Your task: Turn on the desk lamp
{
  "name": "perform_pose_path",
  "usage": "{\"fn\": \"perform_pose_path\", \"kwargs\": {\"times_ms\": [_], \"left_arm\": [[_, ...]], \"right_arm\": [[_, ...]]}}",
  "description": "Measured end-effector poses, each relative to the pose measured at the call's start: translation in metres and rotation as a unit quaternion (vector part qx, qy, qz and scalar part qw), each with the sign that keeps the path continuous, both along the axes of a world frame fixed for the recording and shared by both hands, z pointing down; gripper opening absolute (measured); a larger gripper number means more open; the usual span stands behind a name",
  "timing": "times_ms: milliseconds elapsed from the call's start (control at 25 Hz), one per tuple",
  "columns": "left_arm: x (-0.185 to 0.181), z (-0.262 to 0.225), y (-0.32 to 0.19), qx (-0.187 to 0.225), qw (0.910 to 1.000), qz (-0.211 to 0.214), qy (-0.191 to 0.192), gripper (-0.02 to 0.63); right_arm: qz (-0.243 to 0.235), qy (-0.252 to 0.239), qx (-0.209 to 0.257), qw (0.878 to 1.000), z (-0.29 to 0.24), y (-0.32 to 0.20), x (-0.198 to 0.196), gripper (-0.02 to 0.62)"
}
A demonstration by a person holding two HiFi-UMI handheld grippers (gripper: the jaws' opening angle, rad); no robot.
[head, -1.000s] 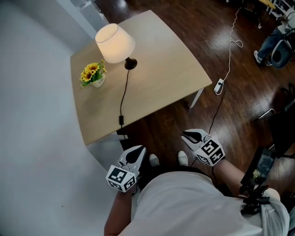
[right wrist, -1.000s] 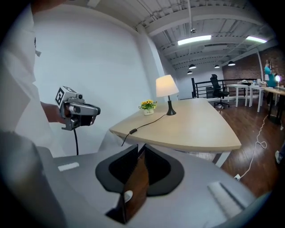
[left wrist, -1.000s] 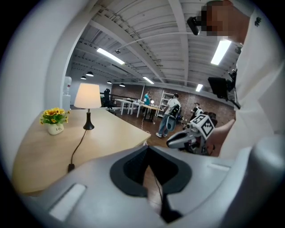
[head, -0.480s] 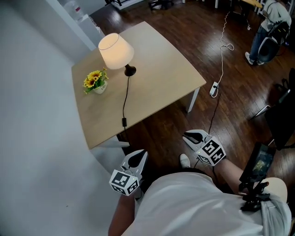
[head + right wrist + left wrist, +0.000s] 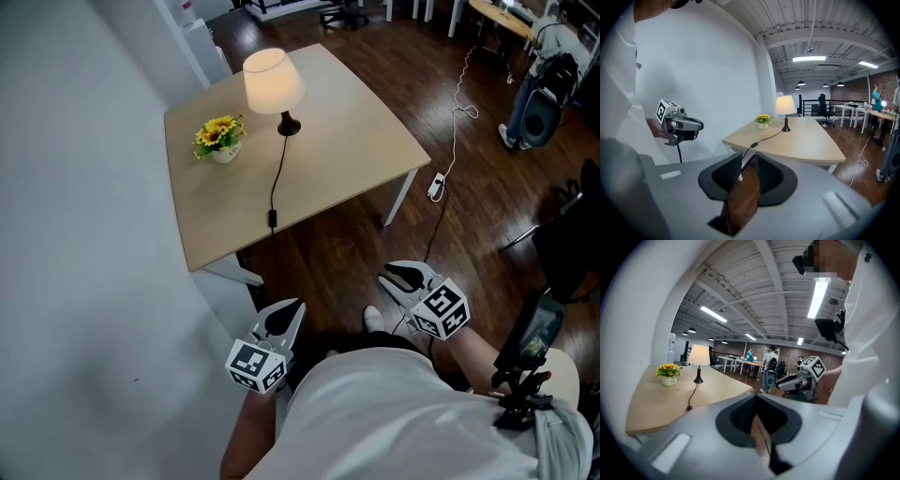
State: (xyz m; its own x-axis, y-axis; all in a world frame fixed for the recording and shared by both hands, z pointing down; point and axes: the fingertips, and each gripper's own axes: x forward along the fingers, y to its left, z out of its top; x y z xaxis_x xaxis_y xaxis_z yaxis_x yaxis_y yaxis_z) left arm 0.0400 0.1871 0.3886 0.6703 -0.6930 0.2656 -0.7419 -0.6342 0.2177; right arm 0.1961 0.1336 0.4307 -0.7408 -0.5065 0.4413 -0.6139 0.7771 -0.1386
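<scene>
Little changes over the last second beyond the head view swinging: the worktop [image 5: 347, 159] now sits a bit further right and looks slightly smaller than a moment ago, as if the person has eased back from it. Both grippers are still held low against the body. The left gripper [image 5: 286, 317] is closed on nothing, with only a sliver of floor showing between its jaws in its own view. The right gripper [image 5: 401, 278] is likewise clenched and empty. Neither touches anything. The lamp [image 5: 273, 80] stands well ahead of both grippers, toward the far side of the worktop, and its shade glows as brightly as it did a second ago. Its cord [image 5: 277, 178] runs back toward the grippers to an inline switch [image 5: 272, 217] at the near edge, ahead of the left gripper and well apart from it. A pot of flowers [image 5: 221, 137] sits just left of the lamp. With the lamp lit throughout and the grippers staying clear, the task looks already done, and this moment reads as standing off rather than reaching in.
</scene>
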Motion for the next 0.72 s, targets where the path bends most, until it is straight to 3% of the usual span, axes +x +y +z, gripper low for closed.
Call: {"fn": "perform_pose_path", "kwargs": {"times_ms": [280, 720], "left_arm": [[-0.025, -0.005, 0.046, 0.019, 0.9996, -0.008, 0.021, 0.018], [-0.025, -0.006, 0.079, 0.032, 0.9992, 0.0, 0.025, 0.018]], "right_arm": [[-0.005, 0.008, 0.012, 1.0, -0.01, 0.061, -0.026, 0.089], [0.005, 0.018, 0.034, 0.999, -0.017, 0.103, -0.016, 0.095]]}}
